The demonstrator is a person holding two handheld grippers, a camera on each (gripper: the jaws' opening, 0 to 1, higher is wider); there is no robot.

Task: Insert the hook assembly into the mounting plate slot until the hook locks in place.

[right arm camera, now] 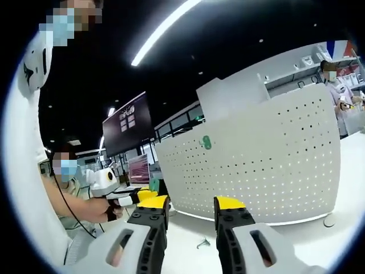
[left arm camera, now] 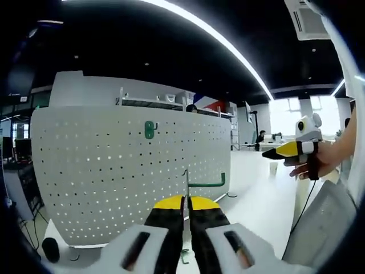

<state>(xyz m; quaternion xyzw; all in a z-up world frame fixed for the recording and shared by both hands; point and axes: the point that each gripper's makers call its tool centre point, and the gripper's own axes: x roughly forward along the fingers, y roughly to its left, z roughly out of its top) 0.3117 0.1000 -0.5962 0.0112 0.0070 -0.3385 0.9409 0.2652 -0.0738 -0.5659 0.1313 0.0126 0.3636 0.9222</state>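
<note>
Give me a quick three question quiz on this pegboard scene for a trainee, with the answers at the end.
1. True or false: the left gripper is shut on the green hook.
2. How does the right gripper stand? A: open, nothing between its jaws. B: shut on a hook. C: shut on the board's edge.
3. Fill in: the green clip already mounted on the white pegboard sits near its ___ edge.

Key: 1 true; 2 A; 3 top.
</note>
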